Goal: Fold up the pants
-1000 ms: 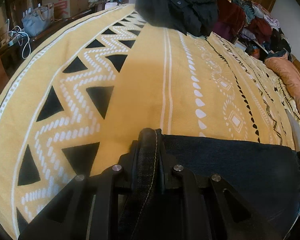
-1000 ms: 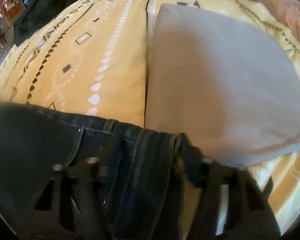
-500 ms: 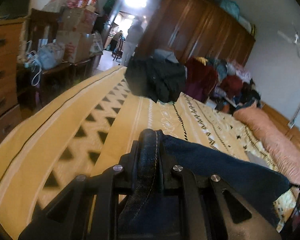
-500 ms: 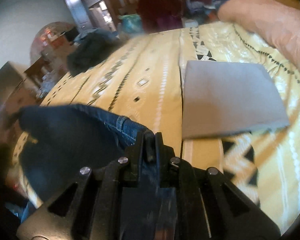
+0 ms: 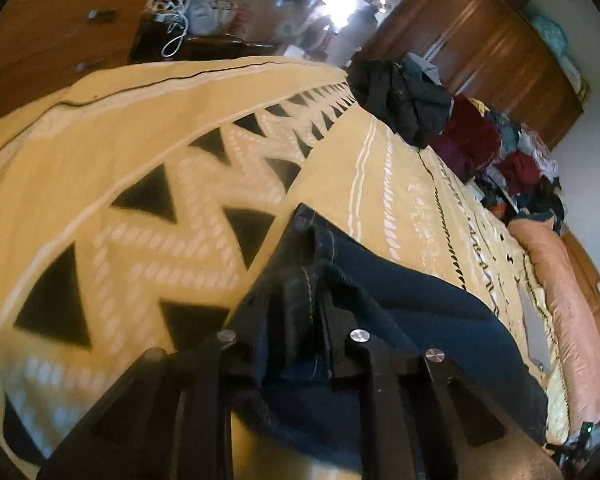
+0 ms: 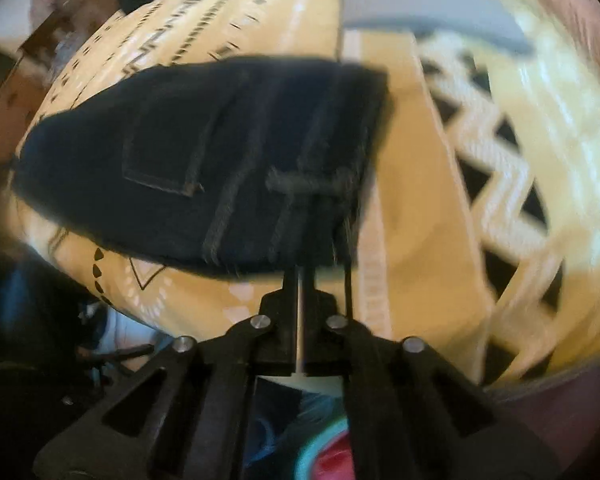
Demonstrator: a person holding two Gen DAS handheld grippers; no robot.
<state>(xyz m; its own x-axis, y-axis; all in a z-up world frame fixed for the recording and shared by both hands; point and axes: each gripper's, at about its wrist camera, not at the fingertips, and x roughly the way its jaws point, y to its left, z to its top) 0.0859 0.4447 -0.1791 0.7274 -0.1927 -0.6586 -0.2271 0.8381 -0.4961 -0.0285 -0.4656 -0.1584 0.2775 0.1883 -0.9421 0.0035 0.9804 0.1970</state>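
Since the earlier frame, both grippers have been swinging across the bed (image 5: 112,128), and the right gripper (image 6: 302,276) has let go of the jeans (image 6: 204,148). Its jaws are now clenched with nothing between them. The jeans are lying flat on the yellow cover, just beyond its fingertips, near a grey sheet (image 6: 432,12). The left gripper (image 5: 300,300) is opening, but a denim hem is sitting between its fingers (image 5: 260,304), still grasped
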